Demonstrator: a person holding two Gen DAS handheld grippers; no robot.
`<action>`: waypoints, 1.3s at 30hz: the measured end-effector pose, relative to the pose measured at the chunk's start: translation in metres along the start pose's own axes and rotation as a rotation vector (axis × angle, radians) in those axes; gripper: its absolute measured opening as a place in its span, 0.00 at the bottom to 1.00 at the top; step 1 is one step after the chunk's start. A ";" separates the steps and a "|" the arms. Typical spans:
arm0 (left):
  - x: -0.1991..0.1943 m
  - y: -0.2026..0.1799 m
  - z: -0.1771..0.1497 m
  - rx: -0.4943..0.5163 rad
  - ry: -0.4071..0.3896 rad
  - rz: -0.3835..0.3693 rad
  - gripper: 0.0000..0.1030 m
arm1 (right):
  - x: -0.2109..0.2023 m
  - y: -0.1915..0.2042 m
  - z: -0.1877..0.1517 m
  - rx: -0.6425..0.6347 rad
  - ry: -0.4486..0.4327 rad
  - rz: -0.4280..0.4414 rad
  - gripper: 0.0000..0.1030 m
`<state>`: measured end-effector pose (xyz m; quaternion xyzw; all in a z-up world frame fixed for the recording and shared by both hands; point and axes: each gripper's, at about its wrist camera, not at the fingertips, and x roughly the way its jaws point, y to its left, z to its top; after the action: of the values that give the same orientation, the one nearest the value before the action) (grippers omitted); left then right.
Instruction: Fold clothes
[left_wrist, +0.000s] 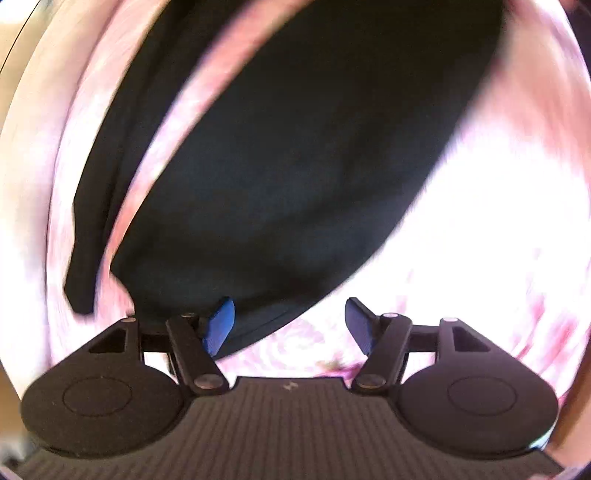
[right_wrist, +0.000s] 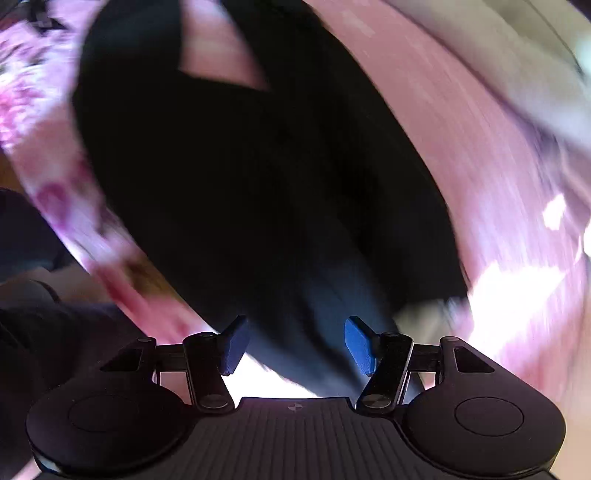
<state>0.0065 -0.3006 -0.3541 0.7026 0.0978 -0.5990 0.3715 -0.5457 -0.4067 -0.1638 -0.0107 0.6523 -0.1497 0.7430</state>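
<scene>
garment: black garment lies on a pink floral cover, directly ahead of and below both grippers; both views are motion-blurred
left gripper: left gripper released, blue pads spread apart, nothing between them; the garment's near edge sits just ahead of the tips, overlapping the left-hand pad in view, contact cannot be told
right gripper: right gripper also released, pads apart; dark cloth shows in the gap but the pads do not look pressed on it, looks like it hangs above the fabric
shape, left view: one broad dark panel plus a narrow dark strip to its left, a band of pink cover between them; strip may be a sleeve or a turned-in side, blur too heavy to say
shape, right view: same black garment, a pink wedge showing through near the far end, so layers appear to cross there
done: judging by both grips let go and the cloth lying flat, at least one fold looks laid down
left: not a compact rectangle yet; loose strip needs bringing in, then likely another fold across
risk: blur means edge positions are rough, regrasp point needs a clearer look
</scene>
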 end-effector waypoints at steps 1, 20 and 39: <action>0.007 -0.003 -0.010 0.058 -0.028 0.019 0.60 | -0.002 0.020 0.015 -0.021 -0.015 0.014 0.60; -0.070 0.006 -0.131 -0.153 -0.026 -0.082 0.03 | 0.053 0.145 0.176 0.047 -0.015 0.076 0.61; -0.052 0.085 -0.016 -0.385 -0.140 -0.027 0.41 | 0.044 -0.018 0.078 0.551 -0.020 -0.177 0.62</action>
<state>0.0542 -0.3342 -0.2722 0.5738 0.1937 -0.6216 0.4969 -0.4695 -0.4482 -0.1905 0.1329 0.5762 -0.3854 0.7084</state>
